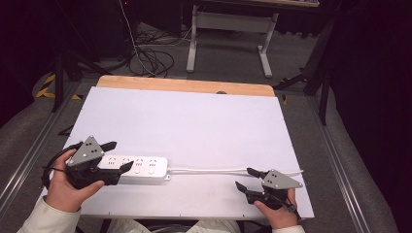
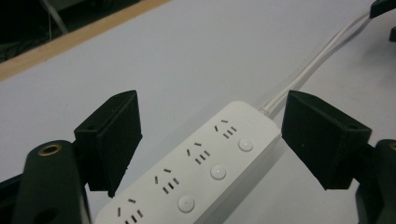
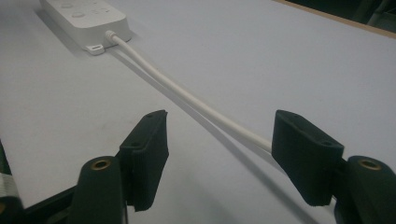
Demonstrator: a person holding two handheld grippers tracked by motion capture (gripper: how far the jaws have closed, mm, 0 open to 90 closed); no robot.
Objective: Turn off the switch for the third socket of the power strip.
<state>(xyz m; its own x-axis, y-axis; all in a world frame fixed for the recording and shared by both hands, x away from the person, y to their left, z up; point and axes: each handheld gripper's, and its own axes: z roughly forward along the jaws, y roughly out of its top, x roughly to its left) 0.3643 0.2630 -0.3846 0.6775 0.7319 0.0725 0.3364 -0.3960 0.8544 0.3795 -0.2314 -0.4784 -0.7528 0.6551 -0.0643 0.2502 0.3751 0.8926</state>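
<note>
High view: power strip (image 1: 138,169) near table's (image 1: 194,121) front-left corner; left gripper (image 1: 115,156) open astride it, right gripper (image 1: 247,177) open by cord (image 1: 209,170).

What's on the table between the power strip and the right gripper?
Just the white cord running from the power strip toward the open right gripper; the high view shows bare white tabletop otherwise.

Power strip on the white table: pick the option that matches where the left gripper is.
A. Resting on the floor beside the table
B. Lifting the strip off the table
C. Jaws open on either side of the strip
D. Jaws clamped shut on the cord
C: in the left gripper view the left gripper has its jaws spread apart with the power strip lying flat on the table between them.
</note>
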